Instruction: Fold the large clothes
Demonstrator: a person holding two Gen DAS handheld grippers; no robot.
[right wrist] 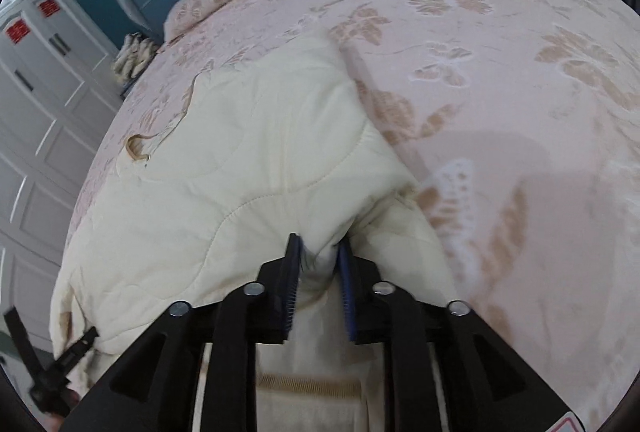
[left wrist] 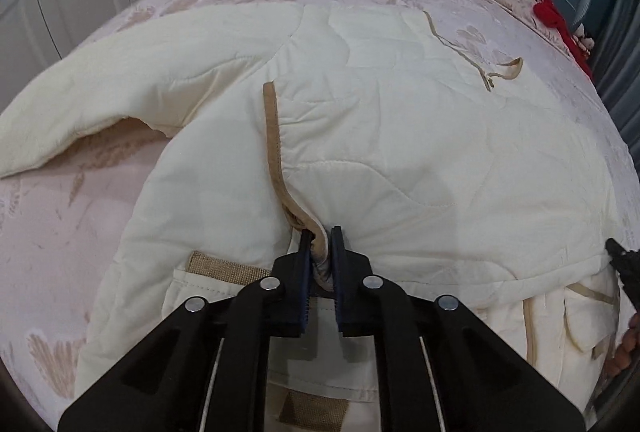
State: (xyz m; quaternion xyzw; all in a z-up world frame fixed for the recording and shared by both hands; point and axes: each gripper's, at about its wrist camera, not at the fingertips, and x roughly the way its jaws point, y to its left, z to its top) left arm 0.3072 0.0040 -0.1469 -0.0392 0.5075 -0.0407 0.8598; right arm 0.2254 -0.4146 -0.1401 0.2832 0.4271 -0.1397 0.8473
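The cream jacket (left wrist: 360, 136) is spread on the bed (left wrist: 60, 232). Its tan-edged hem is pinched by the left gripper (left wrist: 320, 240), its other side by the right gripper (right wrist: 318, 248), probably so it can be lifted and folded.

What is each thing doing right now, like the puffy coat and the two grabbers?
Cream quilted coat: spread on the bed, one sleeve stretched out sideways.
Tan drawstring cord: loose on the coat.
Left gripper: shut on the coat's tan-trimmed edge.
Right gripper: shut on a coat fold.
Pink flowered bedspread: lying flat.
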